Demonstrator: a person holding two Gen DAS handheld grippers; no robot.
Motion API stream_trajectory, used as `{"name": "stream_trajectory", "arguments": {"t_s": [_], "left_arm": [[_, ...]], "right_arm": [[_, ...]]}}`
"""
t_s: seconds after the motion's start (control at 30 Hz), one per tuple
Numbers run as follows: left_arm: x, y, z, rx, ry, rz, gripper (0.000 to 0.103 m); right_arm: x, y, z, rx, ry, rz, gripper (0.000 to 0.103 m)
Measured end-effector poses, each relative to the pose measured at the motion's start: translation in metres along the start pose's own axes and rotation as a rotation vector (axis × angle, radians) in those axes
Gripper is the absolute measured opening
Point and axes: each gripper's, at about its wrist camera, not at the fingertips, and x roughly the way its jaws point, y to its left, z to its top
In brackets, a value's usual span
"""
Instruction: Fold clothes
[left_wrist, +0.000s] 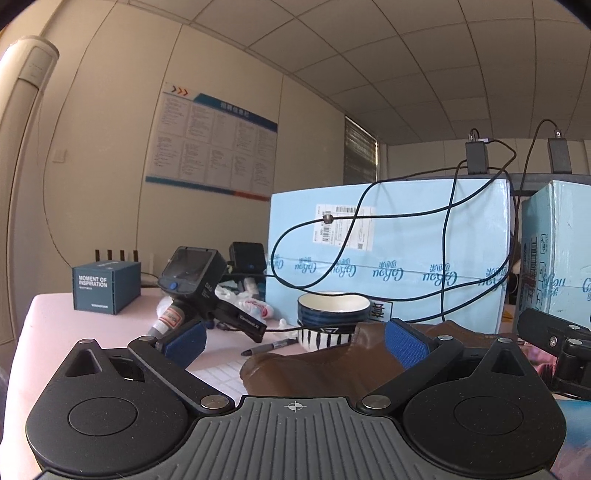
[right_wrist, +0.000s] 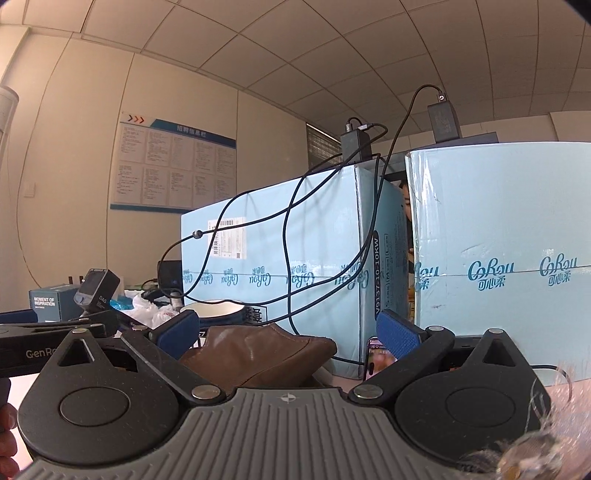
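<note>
A brown leather-like garment (left_wrist: 325, 369) lies bunched on the pink table, just beyond my left gripper (left_wrist: 295, 341), whose blue-padded fingers stand wide apart with nothing between them. The same brown garment (right_wrist: 258, 354) shows in the right wrist view, low between the fingers of my right gripper (right_wrist: 288, 332), which is also open and empty. Part of the right gripper's black frame (left_wrist: 554, 339) shows at the right edge of the left wrist view. The left gripper's black arm (right_wrist: 55, 332) crosses the left of the right wrist view.
Two tall light-blue cartons (left_wrist: 388, 251) (right_wrist: 498, 258) stand behind, with black cables (left_wrist: 443, 258) draped over them. Stacked blue-and-white bowls (left_wrist: 332, 317), a marker pen (left_wrist: 269, 347), a handheld scanner (left_wrist: 195, 284), a dark blue box (left_wrist: 105, 286) and a phone (right_wrist: 376, 356) lie on the table.
</note>
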Motion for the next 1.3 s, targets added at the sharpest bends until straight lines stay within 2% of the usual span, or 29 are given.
{"name": "stream_trajectory", "arguments": {"t_s": [0.13,0.27,0.43,0.63,1.3], "left_arm": [[0.000,-0.007,-0.001,0.036,0.002,-0.009,0.103],[0.001,-0.011,-0.002,0.054,0.000,-0.046,0.103],[-0.001,-0.006,-0.002,0.007,-0.006,-0.071,0.103],[-0.006,-0.005,-0.001,-0.003,-0.033,-0.093,0.103],[-0.007,-0.004,-0.001,-0.012,-0.052,-0.101,0.103]], "right_arm": [[0.000,-0.002,0.000,-0.063,-0.027,0.007,0.103],[0.001,-0.002,0.000,-0.059,-0.018,0.029,0.103],[0.001,-0.001,-0.001,-0.061,-0.016,0.026,0.103],[0.001,0.001,-0.001,-0.069,-0.017,0.019,0.103],[0.001,0.000,-0.001,-0.067,-0.016,0.020,0.103]]}}
